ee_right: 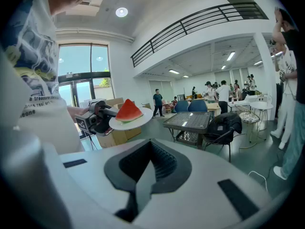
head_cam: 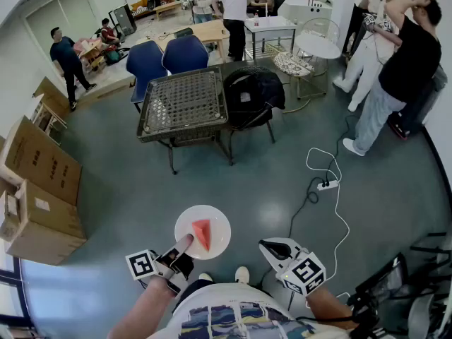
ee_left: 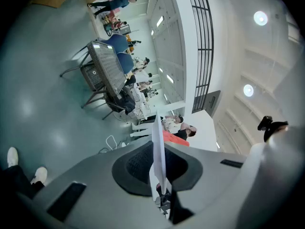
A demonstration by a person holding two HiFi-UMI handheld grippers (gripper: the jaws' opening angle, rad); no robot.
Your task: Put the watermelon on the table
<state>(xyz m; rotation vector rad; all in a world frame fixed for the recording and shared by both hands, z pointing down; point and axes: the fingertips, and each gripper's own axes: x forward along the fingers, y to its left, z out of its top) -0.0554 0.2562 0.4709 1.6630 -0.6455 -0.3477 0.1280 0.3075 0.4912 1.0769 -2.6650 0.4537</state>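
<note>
As left gripper [head_cam: 185,243] jaws clamp the plate [head_cam: 220,223], watermelon [head_cam: 202,233] lies beyond.

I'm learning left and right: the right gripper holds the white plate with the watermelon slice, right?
No, the left gripper holds the white plate with the watermelon slice; the right gripper holds nothing. The head view shows it.

2 blue chairs [head_cam: 185,53], cardboard boxes [head_cam: 39,162], power strip [head_cam: 327,185]
</note>
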